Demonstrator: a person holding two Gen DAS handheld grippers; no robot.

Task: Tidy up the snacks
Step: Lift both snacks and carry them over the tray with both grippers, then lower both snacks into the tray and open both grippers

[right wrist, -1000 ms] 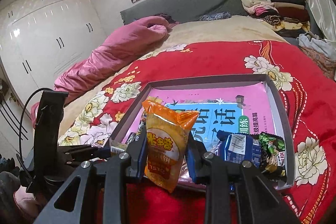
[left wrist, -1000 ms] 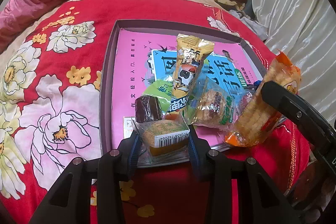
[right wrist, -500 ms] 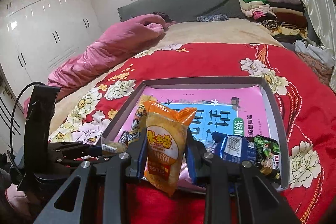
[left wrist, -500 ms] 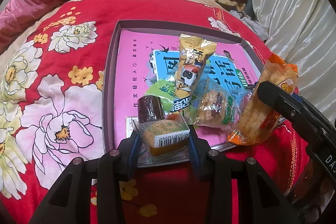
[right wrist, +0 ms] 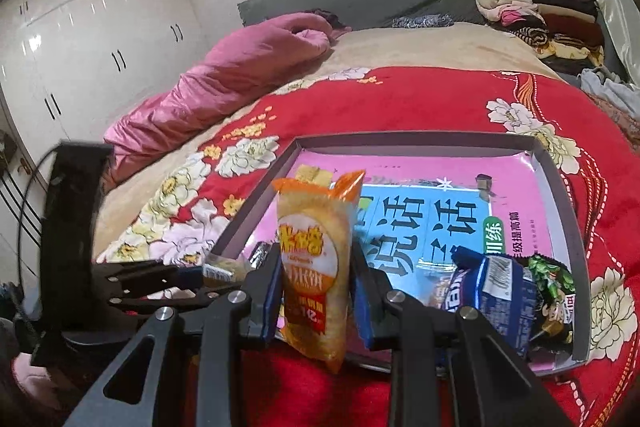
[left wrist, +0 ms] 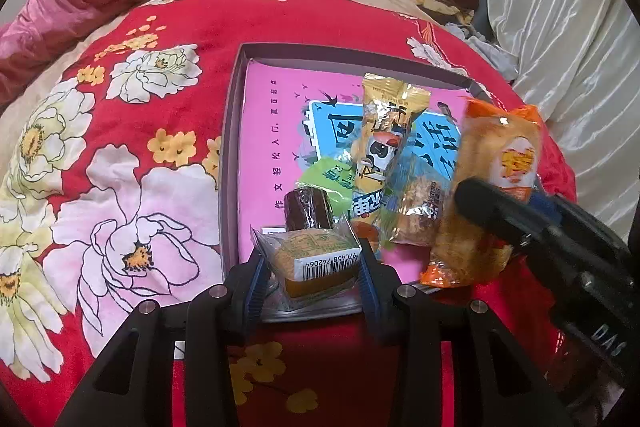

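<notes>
My left gripper [left wrist: 310, 277] is shut on a small clear-wrapped yellow cake [left wrist: 314, 261] with a barcode label, held over the near edge of a shallow box [left wrist: 230, 155] lined with a pink booklet. My right gripper [right wrist: 314, 293] is shut on an orange rice-cracker packet [right wrist: 316, 259], upright over the box's near edge; it also shows in the left wrist view [left wrist: 492, 187]. In the box lie a gold panda-print packet [left wrist: 384, 143], a green packet [left wrist: 330, 177], a dark brown roll [left wrist: 306, 209], a clear-wrapped pastry [left wrist: 418, 213] and a blue packet [right wrist: 494, 291].
The box rests on a red floral blanket [left wrist: 120, 131] on a bed. A pink quilt [right wrist: 248, 67] lies at the far left, folded clothes [right wrist: 532, 11] at the far right. A white curtain [left wrist: 568, 7] hangs on the right, white wardrobes [right wrist: 80, 39] on the left.
My right gripper has lifted the orange packet and moved it farther over the box. My left gripper has stayed nearly still with the cake.
</notes>
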